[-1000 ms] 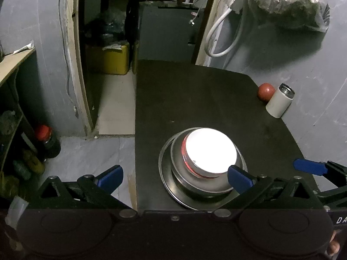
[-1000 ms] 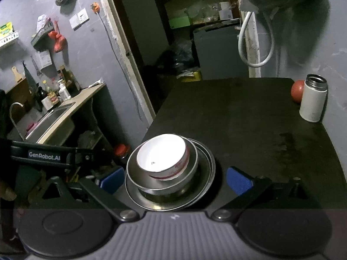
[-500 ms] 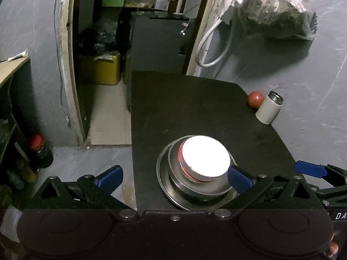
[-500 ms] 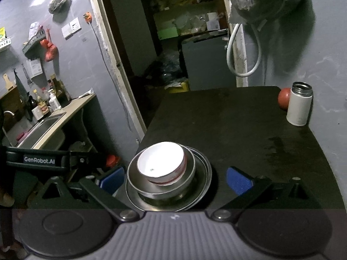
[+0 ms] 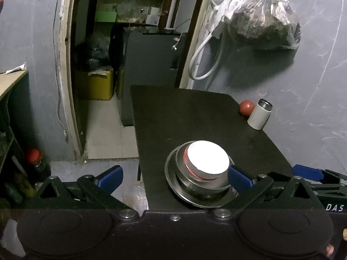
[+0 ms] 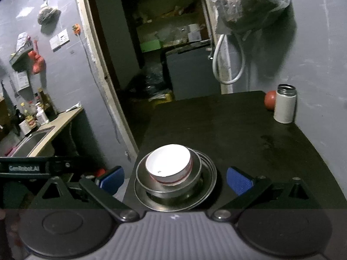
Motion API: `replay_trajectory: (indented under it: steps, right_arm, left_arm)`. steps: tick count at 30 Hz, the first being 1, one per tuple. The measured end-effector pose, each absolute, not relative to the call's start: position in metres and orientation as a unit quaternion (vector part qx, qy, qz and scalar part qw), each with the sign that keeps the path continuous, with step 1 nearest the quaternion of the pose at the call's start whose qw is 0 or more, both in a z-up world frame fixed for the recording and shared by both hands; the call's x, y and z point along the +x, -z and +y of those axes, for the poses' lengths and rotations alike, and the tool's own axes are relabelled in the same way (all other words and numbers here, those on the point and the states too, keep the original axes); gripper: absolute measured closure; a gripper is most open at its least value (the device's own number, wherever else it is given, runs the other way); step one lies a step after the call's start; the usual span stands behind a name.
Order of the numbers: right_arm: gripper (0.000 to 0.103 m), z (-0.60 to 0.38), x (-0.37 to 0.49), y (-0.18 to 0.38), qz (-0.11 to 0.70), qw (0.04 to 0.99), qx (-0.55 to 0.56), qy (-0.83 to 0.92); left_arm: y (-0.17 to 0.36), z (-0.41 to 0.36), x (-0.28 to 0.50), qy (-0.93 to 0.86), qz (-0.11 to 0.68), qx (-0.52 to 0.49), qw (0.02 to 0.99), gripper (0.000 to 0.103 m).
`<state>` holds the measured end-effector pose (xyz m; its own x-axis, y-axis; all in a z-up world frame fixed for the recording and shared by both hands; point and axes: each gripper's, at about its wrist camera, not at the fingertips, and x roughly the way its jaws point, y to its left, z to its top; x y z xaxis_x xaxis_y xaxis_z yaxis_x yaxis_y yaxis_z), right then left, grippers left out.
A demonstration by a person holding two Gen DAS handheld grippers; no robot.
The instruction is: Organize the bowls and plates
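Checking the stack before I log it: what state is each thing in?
White bowl: upright, nested in the metal bowl.
Metal bowl: upright, sits on the plate.
Plate: flat on the table, near its front edge.
Flask: upright, lid off.
Left gripper: open, holds nothing.
Right gripper: open, holds nothing.

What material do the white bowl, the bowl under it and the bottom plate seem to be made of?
White bowl: probably ceramic or melamine; smooth glossy white inside, red band outside.
Metal bowl beneath it: likely stainless steel; grey, dull sheen, thin rim.
Metal plate at the bottom: likely stainless steel too; grey reflective rim with soft highlights.
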<state>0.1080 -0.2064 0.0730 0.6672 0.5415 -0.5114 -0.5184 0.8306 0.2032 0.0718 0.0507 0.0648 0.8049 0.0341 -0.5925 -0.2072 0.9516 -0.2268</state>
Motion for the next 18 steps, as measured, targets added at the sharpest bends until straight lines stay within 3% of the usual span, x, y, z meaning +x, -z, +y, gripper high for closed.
replay_trajectory:
  steps: [18]
  right_arm:
    - [0.000,-0.212,0.023,-0.063,0.287,0.931,0.029,-0.222]
  left_arm:
    - [-0.050,0.059,-0.002,-0.026,0.302,-0.134,0.943,0.001]
